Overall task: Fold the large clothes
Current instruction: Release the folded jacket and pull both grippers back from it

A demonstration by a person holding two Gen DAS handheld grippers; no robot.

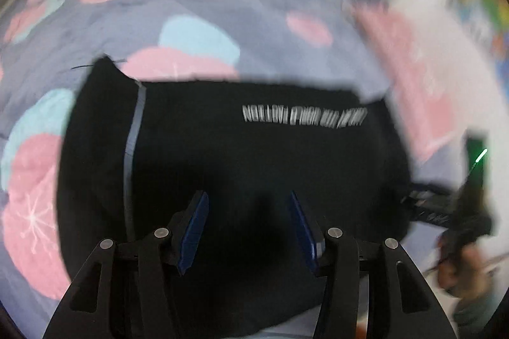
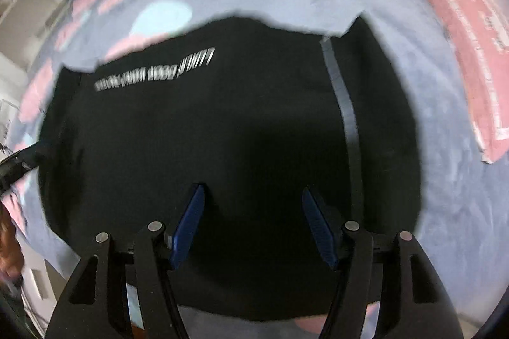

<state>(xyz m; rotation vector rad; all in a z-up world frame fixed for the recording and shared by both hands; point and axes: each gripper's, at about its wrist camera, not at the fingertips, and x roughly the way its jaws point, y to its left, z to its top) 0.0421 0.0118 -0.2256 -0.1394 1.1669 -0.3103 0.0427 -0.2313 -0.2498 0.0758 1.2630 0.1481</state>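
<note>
Black garment spread flat on bed cover, ready for folding; left claw and right claw both wide open, empty, above it

- The garment is spread flat on the bedspread.
- Bedspread is seen around the garment on every side.
- A pillow is laid on the bedspread, beside the garment.
</note>
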